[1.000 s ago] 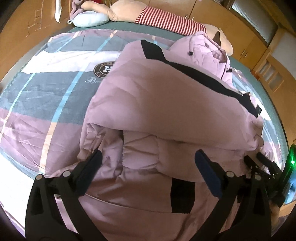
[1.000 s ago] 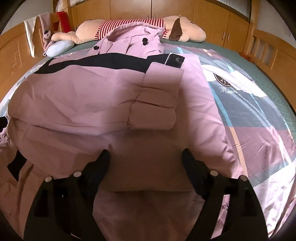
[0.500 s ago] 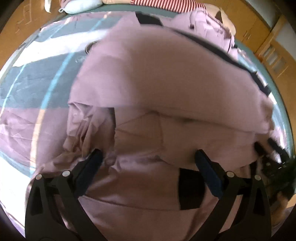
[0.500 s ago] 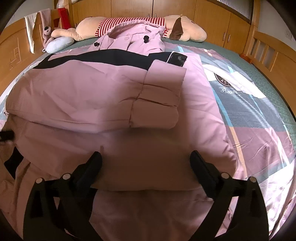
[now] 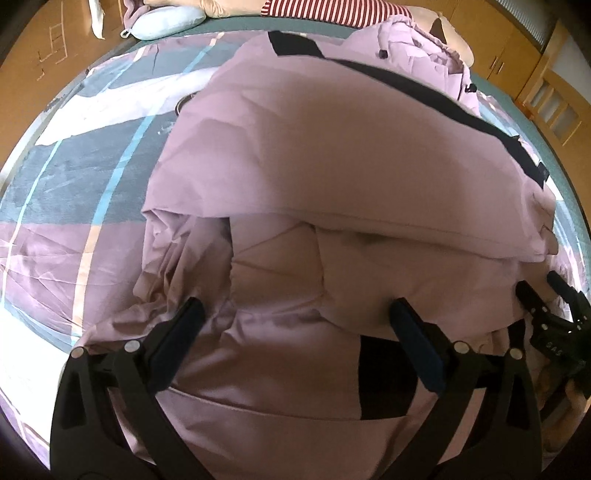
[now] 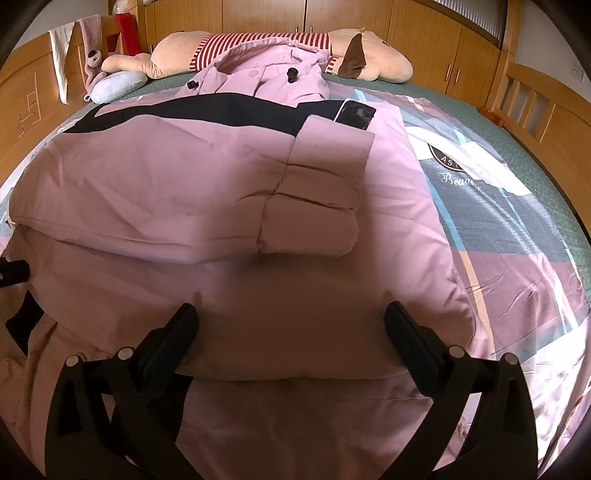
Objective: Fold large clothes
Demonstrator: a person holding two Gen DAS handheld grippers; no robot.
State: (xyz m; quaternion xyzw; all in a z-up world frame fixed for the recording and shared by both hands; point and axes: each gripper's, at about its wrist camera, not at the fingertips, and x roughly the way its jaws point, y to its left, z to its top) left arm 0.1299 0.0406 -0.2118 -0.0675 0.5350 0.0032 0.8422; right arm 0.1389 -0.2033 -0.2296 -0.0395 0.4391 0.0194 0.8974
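A large pink padded coat (image 5: pixel 332 177) with black bands lies spread on the bed, its hood toward the far end; it also shows in the right wrist view (image 6: pixel 177 192). One sleeve (image 6: pixel 317 199) is folded across the body. My left gripper (image 5: pixel 295 317) is open and empty, just above the coat's lower left part. My right gripper (image 6: pixel 291 317) is open and empty over the coat's lower hem area. The right gripper's fingers (image 5: pixel 532 299) show at the right edge of the left wrist view.
The bed has a patterned cover (image 6: pixel 517 206) in grey, purple and white. A striped plush toy (image 6: pixel 280 40) and a pale blue pillow (image 5: pixel 166 26) lie at the head. Wooden cabinets (image 6: pixel 258 14) and a bed rail (image 6: pixel 535 107) surround it.
Both grippers stay open. The left view swung down toward the coat and back up slightly. The right gripper has drawn back a little from the folded sleeve.
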